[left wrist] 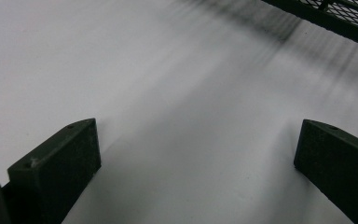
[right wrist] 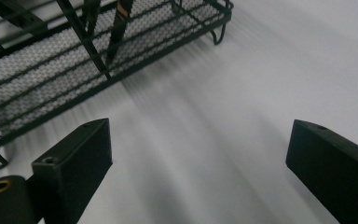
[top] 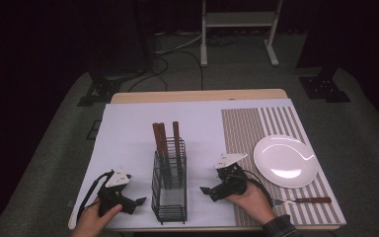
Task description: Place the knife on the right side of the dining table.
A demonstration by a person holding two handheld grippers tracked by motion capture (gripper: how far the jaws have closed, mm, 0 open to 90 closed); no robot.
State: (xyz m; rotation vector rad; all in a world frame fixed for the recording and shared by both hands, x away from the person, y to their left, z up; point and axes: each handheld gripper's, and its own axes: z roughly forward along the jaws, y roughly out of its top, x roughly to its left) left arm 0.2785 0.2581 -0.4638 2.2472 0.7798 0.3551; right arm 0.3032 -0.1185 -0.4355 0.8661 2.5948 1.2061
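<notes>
Setting: a wooden tabletop [top: 197,96] covered by a white sheet [top: 128,133], with a brown-and-white striped placemat [top: 242,128] on its right side.
Rack: a black wire-mesh cutlery rack [top: 169,190] stands upright on the white sheet, between my two grippers and near the front edge.
Cutlery in rack: three pieces with brown wooden handles [top: 164,138] stand upright in its far end, handles up.
My left gripper [top: 137,201]: low over the white sheet, just left of the rack, pointing toward it; its fingers [left wrist: 58,163] are spread wide with nothing between them.
My right gripper [top: 205,190]: low over the white sheet, just right of the rack, pointing toward it; its fingers [right wrist: 74,158] are also spread wide and hold nothing.
Plate: a round white plate [top: 285,161] lies on the striped placemat, right of my right hand.
Fork: a fork with a brown wooden handle [top: 303,200] lies flat on the placemat in front of the plate, tines pointing left.
</notes>
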